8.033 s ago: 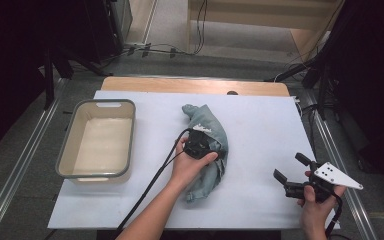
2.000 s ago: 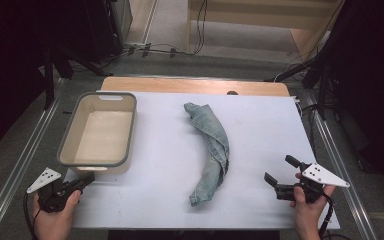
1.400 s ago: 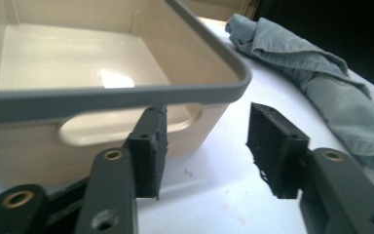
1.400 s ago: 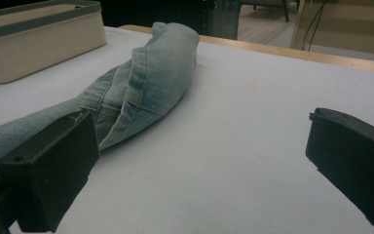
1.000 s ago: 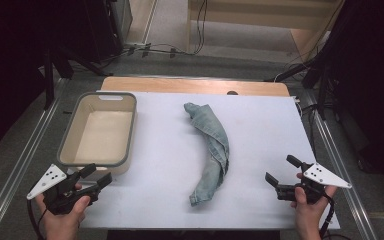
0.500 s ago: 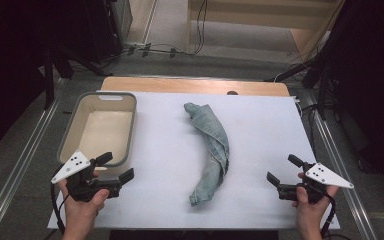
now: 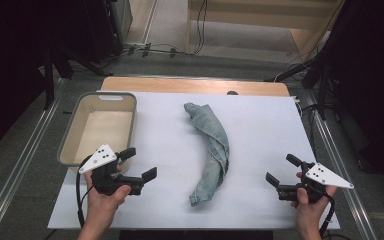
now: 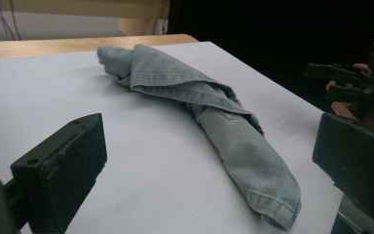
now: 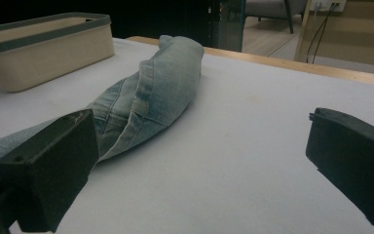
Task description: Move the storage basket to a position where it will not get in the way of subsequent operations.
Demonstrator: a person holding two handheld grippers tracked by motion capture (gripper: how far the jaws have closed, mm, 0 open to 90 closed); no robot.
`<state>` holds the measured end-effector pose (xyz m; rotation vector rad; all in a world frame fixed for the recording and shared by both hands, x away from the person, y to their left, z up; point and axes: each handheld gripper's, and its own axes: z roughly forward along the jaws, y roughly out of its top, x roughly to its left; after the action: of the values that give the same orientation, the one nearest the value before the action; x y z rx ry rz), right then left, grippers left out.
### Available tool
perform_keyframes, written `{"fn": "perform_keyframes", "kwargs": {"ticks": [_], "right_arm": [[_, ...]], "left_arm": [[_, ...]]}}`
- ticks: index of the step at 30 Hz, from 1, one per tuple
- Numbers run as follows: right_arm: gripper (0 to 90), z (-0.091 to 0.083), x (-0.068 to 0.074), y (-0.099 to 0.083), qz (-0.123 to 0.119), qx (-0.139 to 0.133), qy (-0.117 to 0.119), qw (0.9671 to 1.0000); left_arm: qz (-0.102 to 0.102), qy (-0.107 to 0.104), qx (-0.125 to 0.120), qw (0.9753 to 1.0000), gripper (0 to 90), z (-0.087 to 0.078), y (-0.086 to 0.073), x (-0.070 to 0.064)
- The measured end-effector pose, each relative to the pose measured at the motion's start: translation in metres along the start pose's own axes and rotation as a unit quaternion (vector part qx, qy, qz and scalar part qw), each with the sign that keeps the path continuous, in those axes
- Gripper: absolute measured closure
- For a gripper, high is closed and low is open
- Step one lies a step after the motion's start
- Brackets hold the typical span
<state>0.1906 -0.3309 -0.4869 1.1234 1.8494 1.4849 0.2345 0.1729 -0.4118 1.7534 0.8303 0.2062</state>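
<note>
— Jeans (image 7: 211, 150), folded into a long curved bundle, lay at the middle of the frame on the white table (image 7: 270, 130). And the grippers?

— The left gripper (image 7: 139, 164) hovered at lower left, jaws apart, just beside the beige tub (image 7: 66, 148) and near the denim without touching it. The right gripper (image 7: 282, 170) sat at lower right, jaws also apart, holding nothing, well apart from the jeans.

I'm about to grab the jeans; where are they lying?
In the high view, the jeans lie curved mid-table on the white sheet, right of the bin, between both open claws.
</note>
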Motion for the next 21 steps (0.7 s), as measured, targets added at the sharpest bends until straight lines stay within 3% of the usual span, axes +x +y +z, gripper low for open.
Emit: {"fn": "perform_keyframes", "kwargs": {"ticks": [11, 21], "right_arm": [[0.0, 0.003, -0.002, -0.002, 0.005, -0.004, 0.012, 0.9999], [0.0, 0.003, -0.003, -0.003, 0.016, -0.006, 0.015, 0.9998]], "left_arm": [[0.01, -0.043, 0.023, 0.9988, 0.0, 0.044, 0.005, -0.02], [0.02, -0.08, 0.057, 0.995, 0.0, 0.084, 0.002, -0.039]]}}
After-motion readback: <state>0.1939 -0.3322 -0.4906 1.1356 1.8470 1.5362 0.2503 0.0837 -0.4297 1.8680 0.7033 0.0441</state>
